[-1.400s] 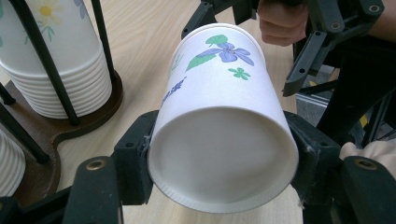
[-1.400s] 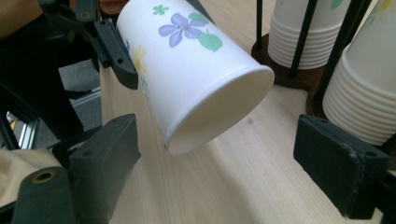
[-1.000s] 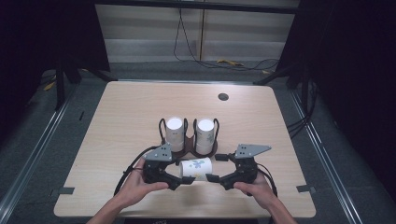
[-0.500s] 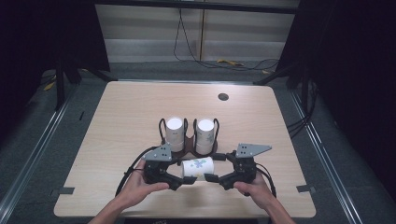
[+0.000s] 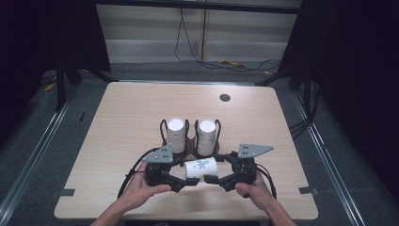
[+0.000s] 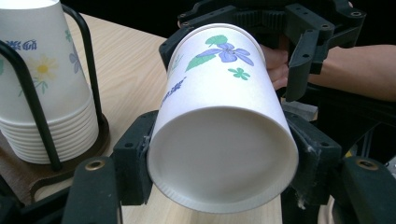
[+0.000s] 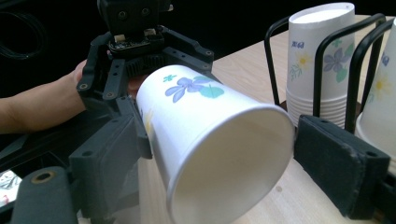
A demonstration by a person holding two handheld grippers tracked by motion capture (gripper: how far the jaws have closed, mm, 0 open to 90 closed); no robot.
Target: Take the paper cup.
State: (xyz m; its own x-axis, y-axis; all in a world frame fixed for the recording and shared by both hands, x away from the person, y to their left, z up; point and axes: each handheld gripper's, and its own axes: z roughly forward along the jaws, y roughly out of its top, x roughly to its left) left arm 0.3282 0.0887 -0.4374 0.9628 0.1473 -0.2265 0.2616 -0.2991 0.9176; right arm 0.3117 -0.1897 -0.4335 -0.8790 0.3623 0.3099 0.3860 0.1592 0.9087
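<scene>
High view: a white paper cup with a blue flower print (image 5: 200, 168) lies sideways, empty, above the wooden bench (image 5: 117, 122), clamped by the left gripper (image 5: 181, 181). The right gripper (image 5: 214, 180) pinches its other end. Just behind, a black wire rack (image 5: 189, 141) holds two stacks of matching cups (image 5: 177, 135).

Count: 1 loose paper cup (image 5: 200, 168), lying sideways betw. 2 grippers, left gripper (image 5: 181, 181) & right gripper (image 5: 214, 180). 2 stacks of cups, left stack (image 5: 176, 135) & right stack (image 5: 207, 137), in 1 wire rack (image 5: 190, 143). 1 surface (image 5: 117, 122) w/ 1 round dark hole (image 5: 225, 98); 2 hands, left hand (image 5: 141, 186), right hand (image 5: 254, 190).
</scene>
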